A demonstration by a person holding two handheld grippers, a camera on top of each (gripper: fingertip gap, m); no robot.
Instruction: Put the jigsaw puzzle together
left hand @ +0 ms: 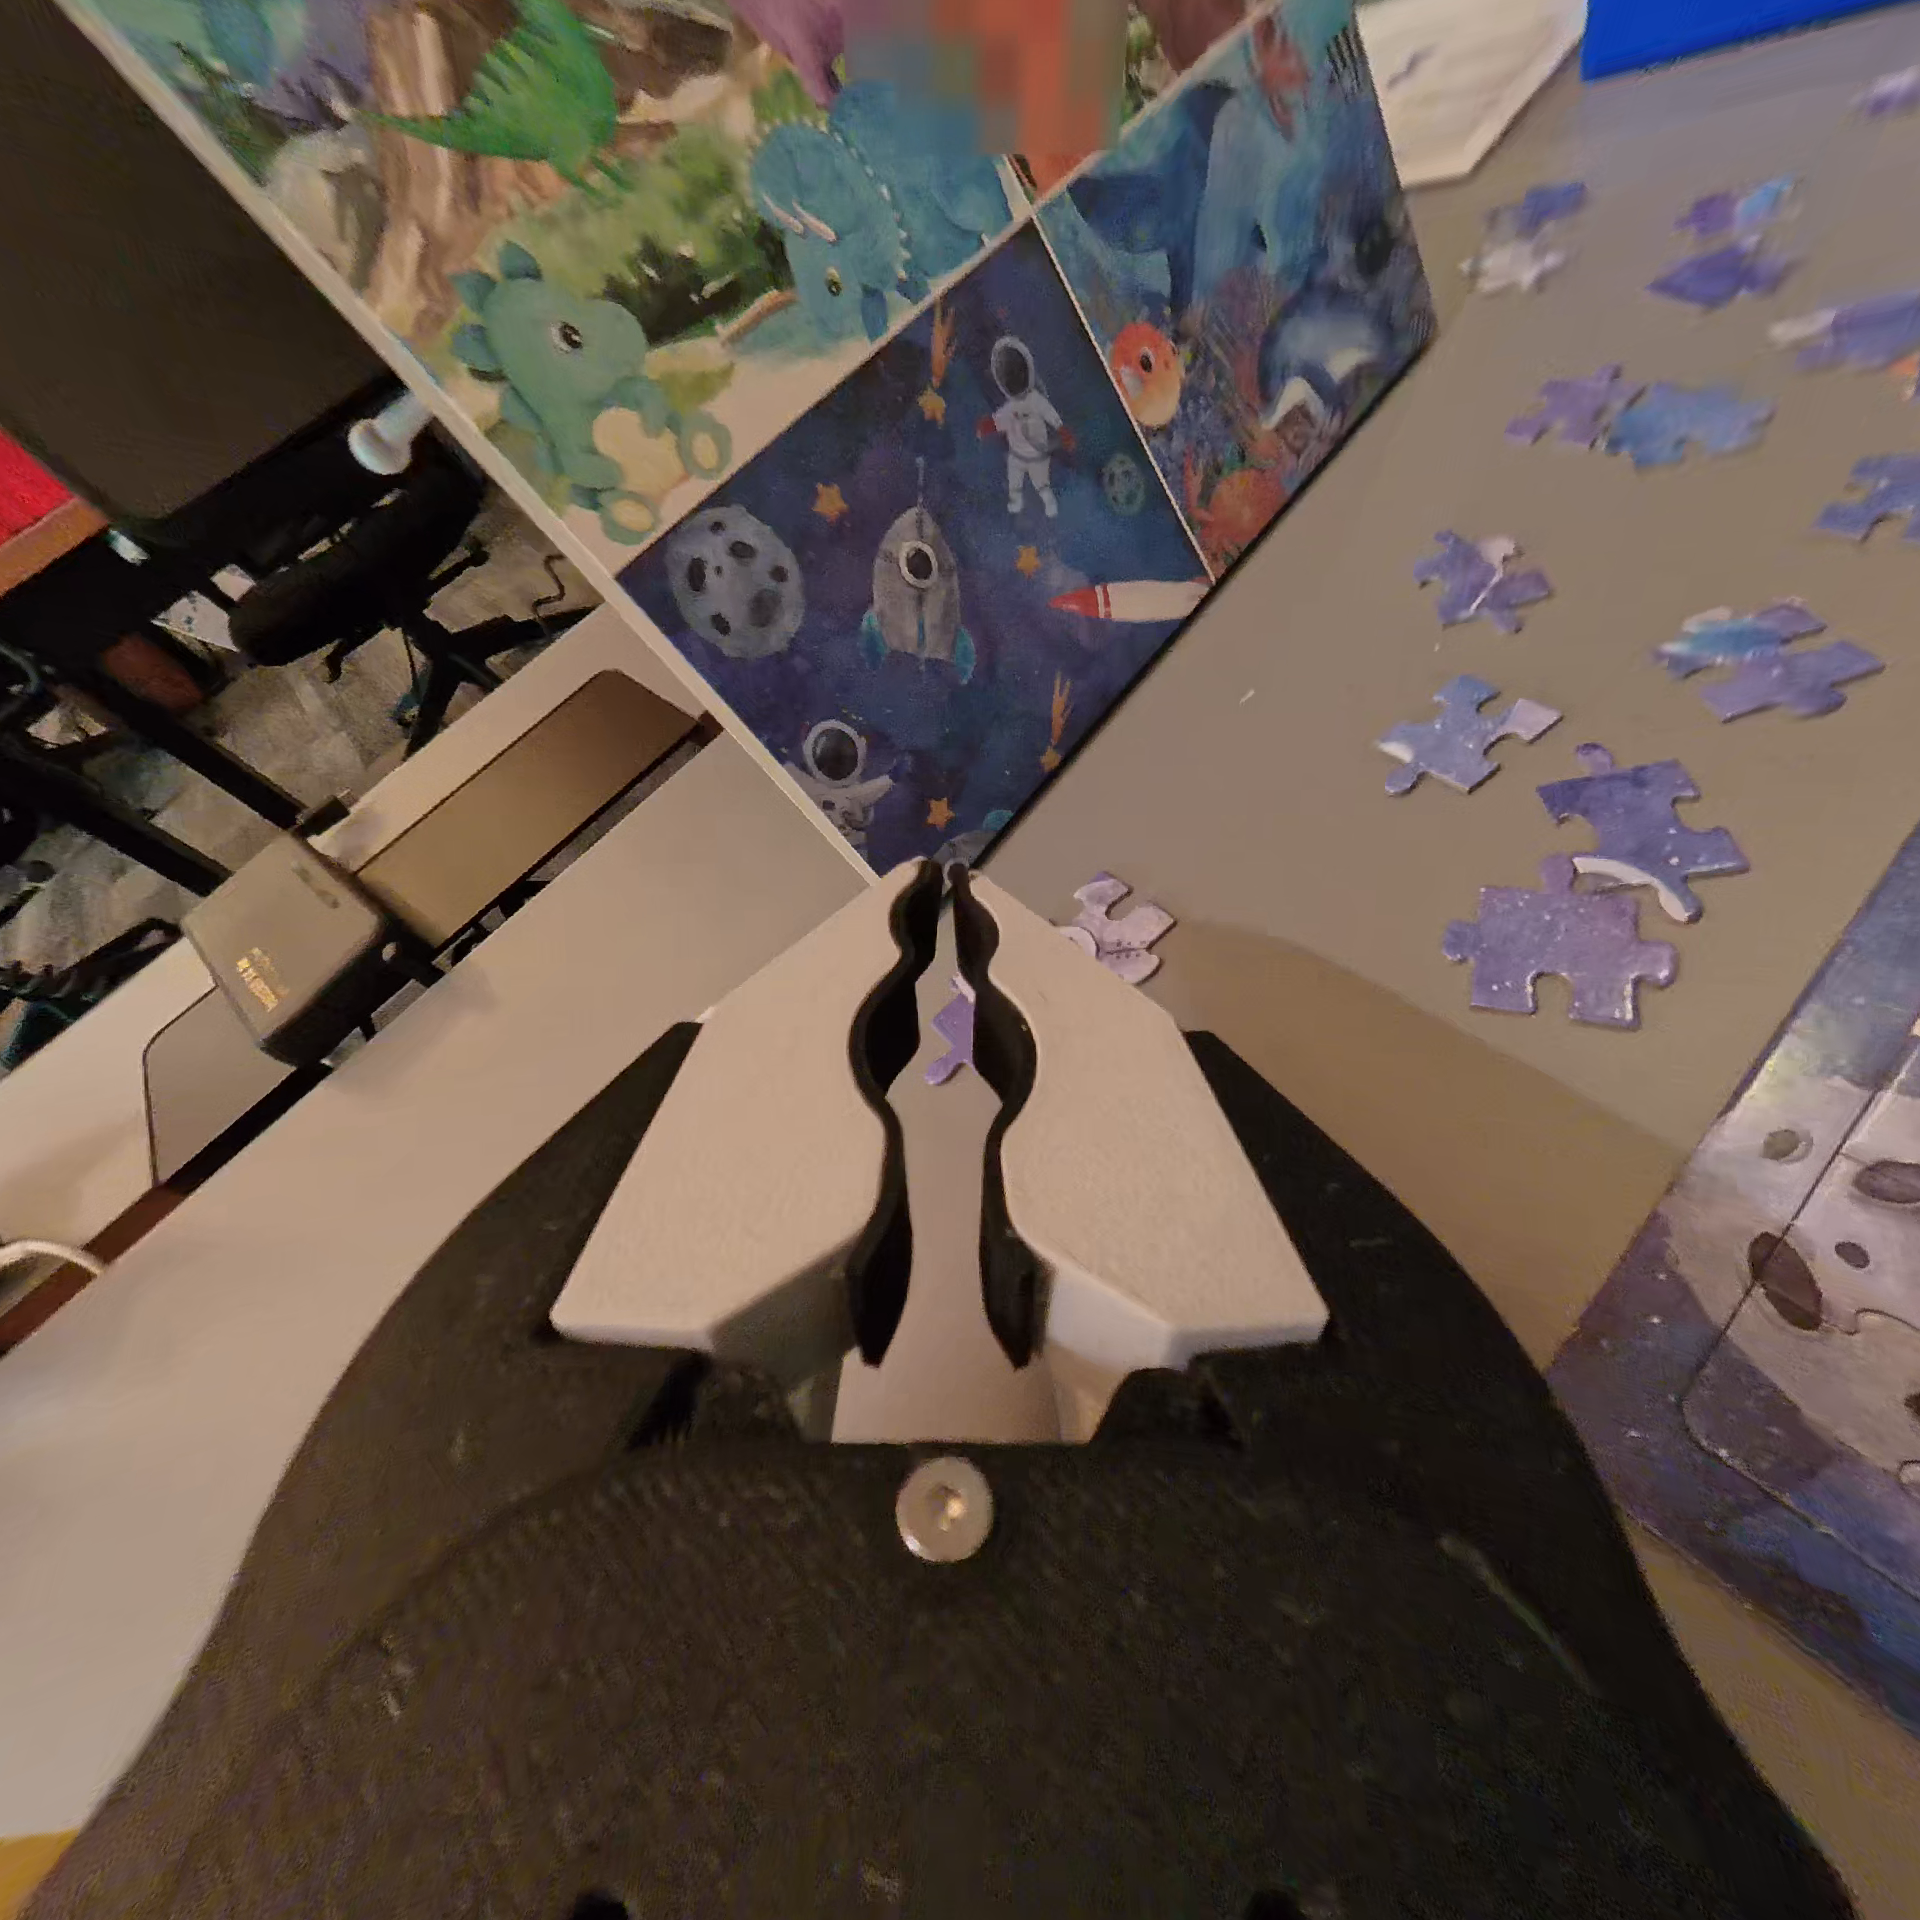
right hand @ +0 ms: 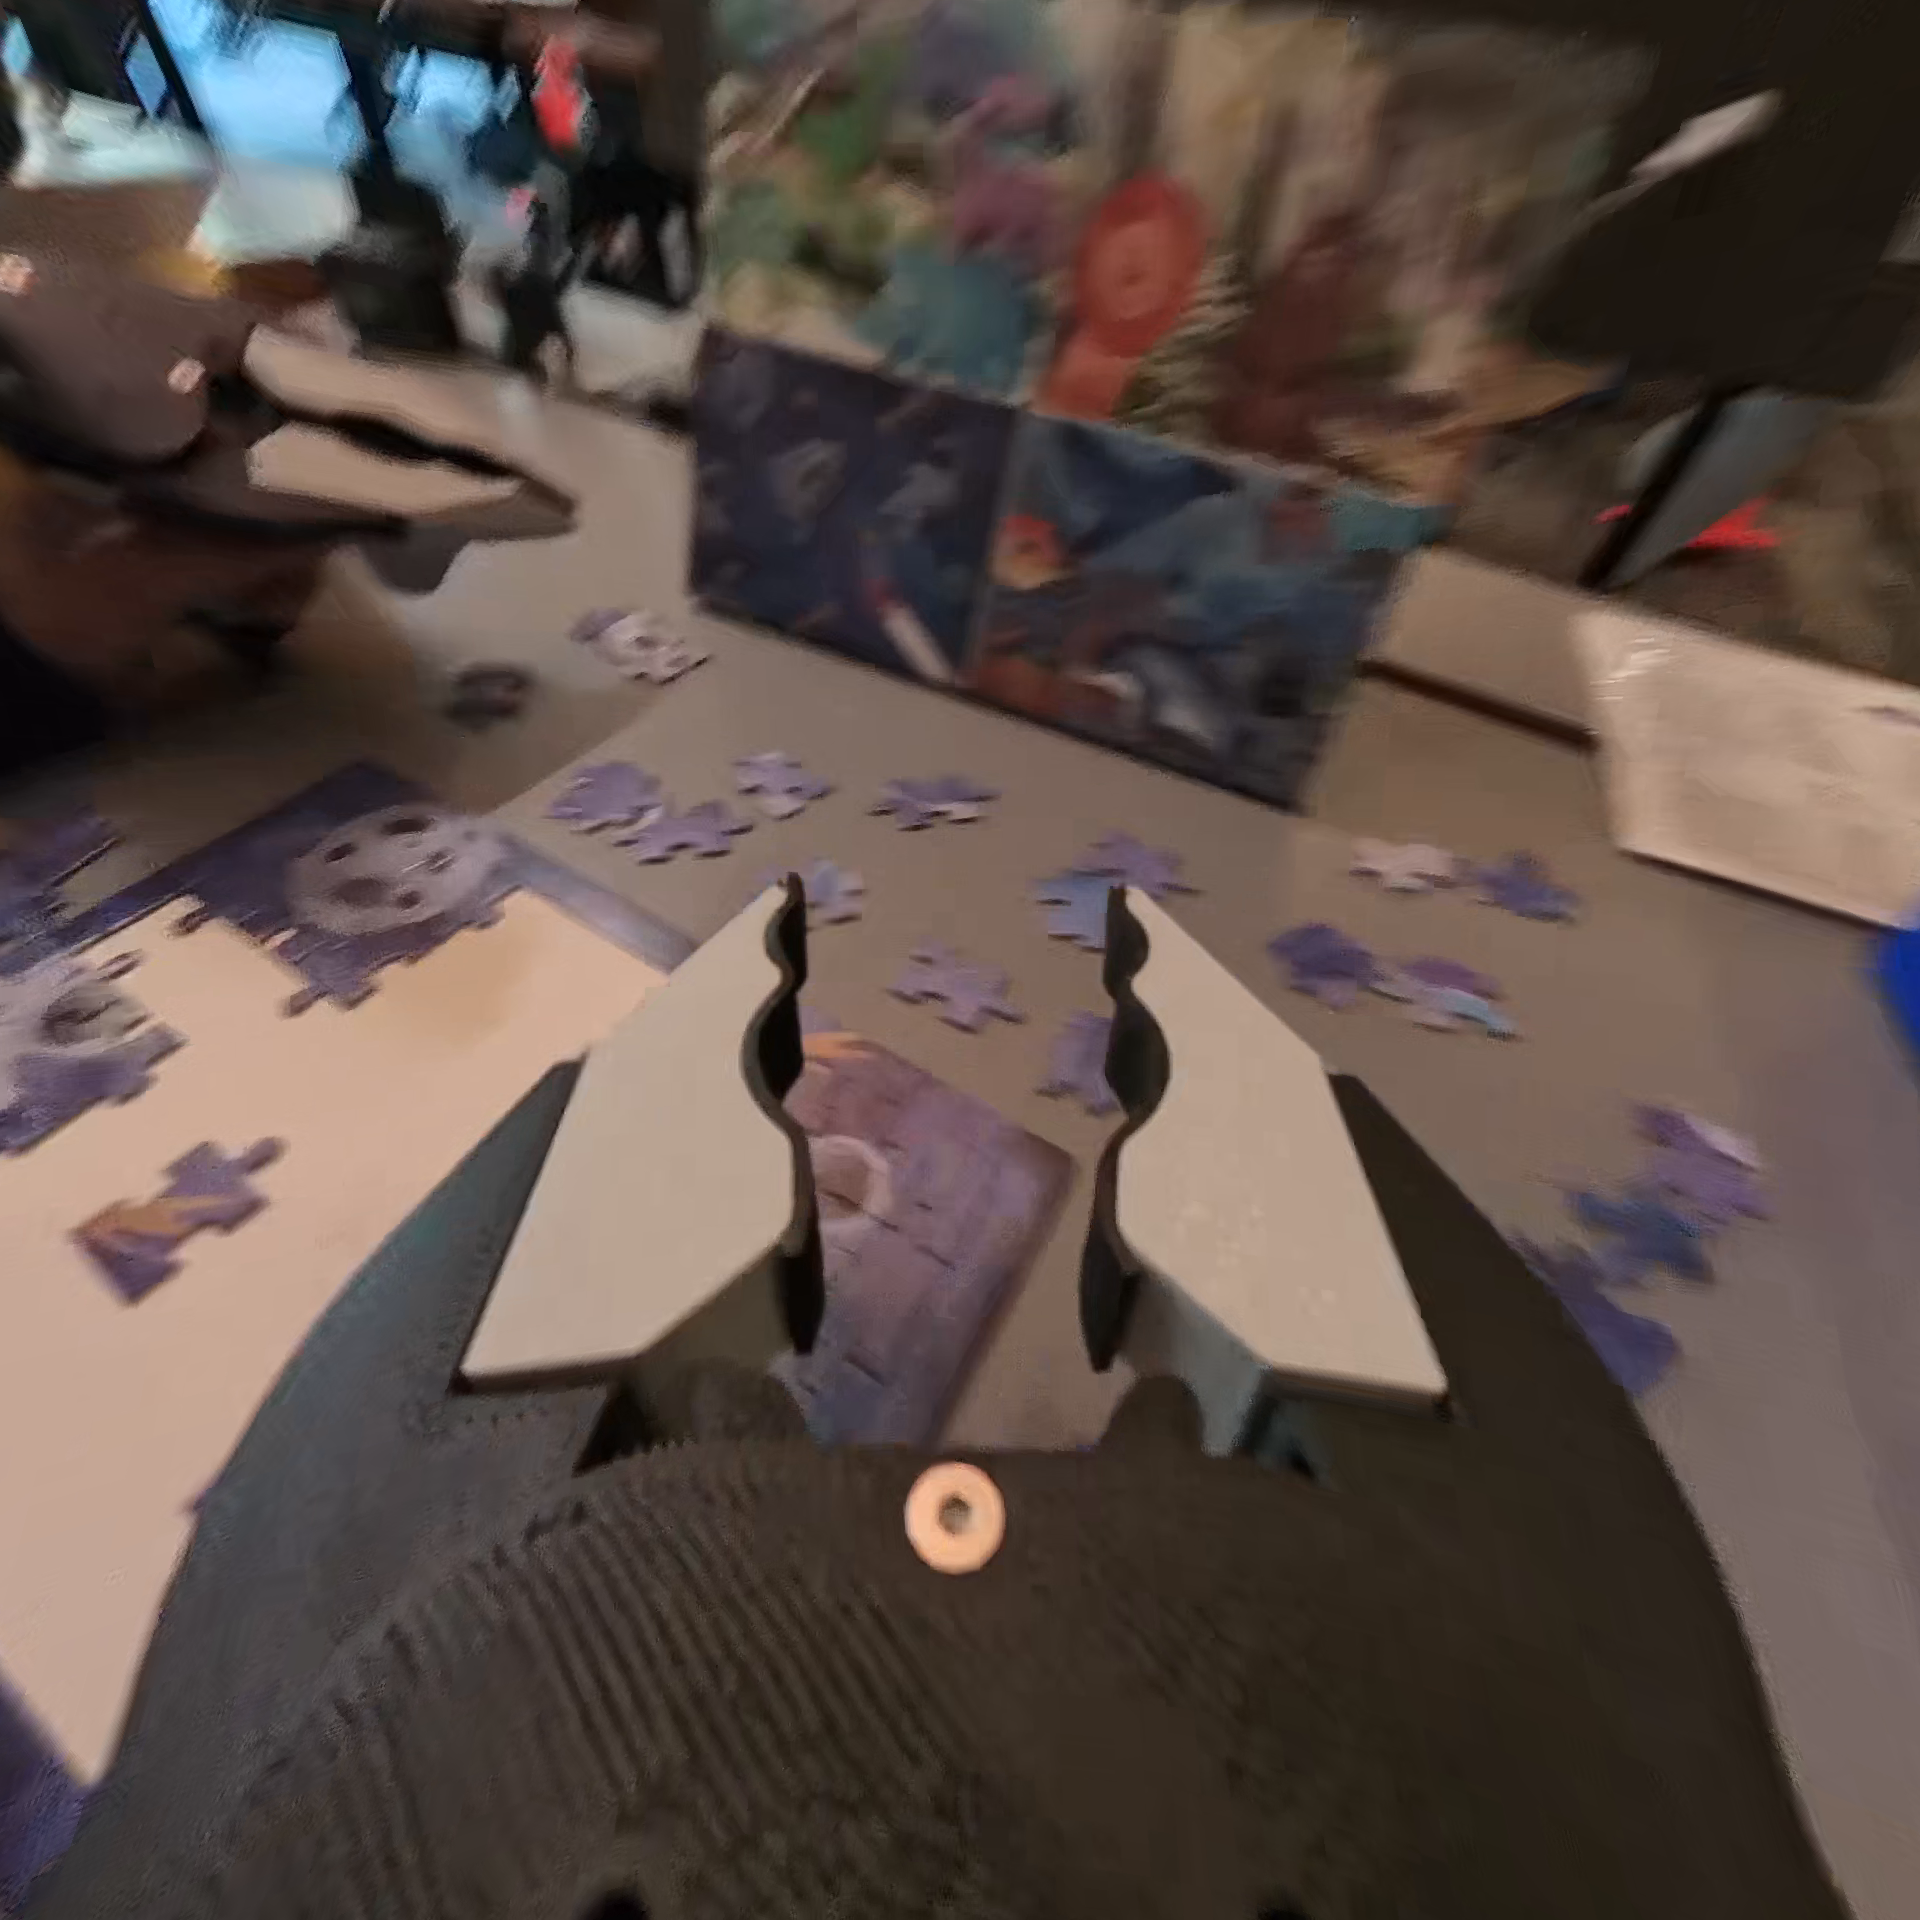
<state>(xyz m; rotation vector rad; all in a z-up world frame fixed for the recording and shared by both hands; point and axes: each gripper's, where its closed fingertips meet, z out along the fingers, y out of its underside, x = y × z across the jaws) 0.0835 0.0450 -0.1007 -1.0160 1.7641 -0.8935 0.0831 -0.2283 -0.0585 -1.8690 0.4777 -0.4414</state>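
The left gripper (left hand: 943, 878) has its fingertips brought together with nothing between them, poised above the grey table (left hand: 1299, 727) at the lower corner of an upright picture box (left hand: 935, 582) printed with space, sea and dinosaur scenes. A pale purple puzzle piece (left hand: 1117, 925) lies just beside the tips on the right, and another small piece (left hand: 951, 1039) shows on the table through the gap lower down between the fingers. More loose pieces (left hand: 1569, 935) are scattered farther right, near the edge of a partly built puzzle (left hand: 1766, 1299). The right gripper (right hand: 951, 904) stands wide open and holds nothing, above a rounded corner of finished puzzle (right hand: 935, 1195), with loose purple pieces (right hand: 956, 982) spread ahead of it. The puzzle tray (right hand: 312, 1091) lies to its left, the same picture box (right hand: 1039, 582) stands beyond, blurred, and a white sheet (right hand: 1756, 758) lies at the far right.
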